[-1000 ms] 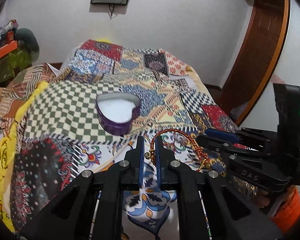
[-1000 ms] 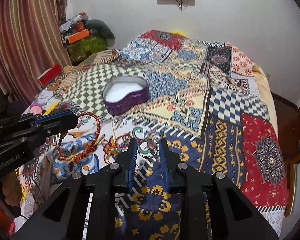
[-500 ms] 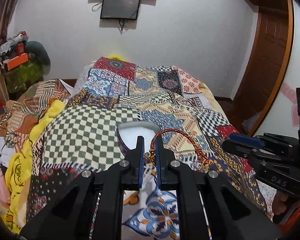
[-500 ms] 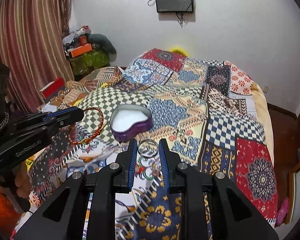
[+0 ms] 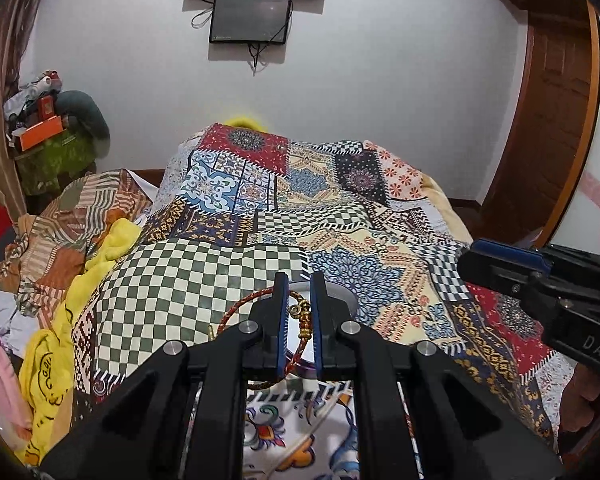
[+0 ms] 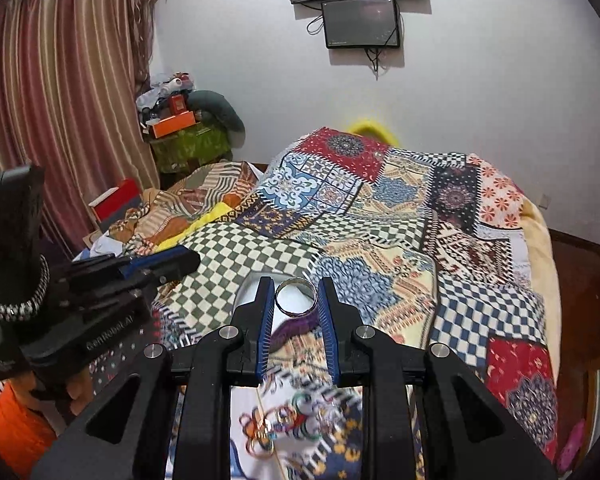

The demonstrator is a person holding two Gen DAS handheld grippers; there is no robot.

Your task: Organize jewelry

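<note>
The left gripper is pinching a red braided bracelet and the right gripper is clamping a silver ring (both over the heart-shaped box) above the bed.

Home bedroom, patchwork bedspread, striped curtains, wall screens (two, stacked)

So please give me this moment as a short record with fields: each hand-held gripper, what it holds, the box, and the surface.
left hand-held gripper: shut on the red braided bracelet
right hand-held gripper: shut on the silver ring
purple heart-shaped box: open, white inside, lying just beyond both grippers
surface: patchwork bedspread
loose jewelry: rings on the bedspread near the right gripper
</note>
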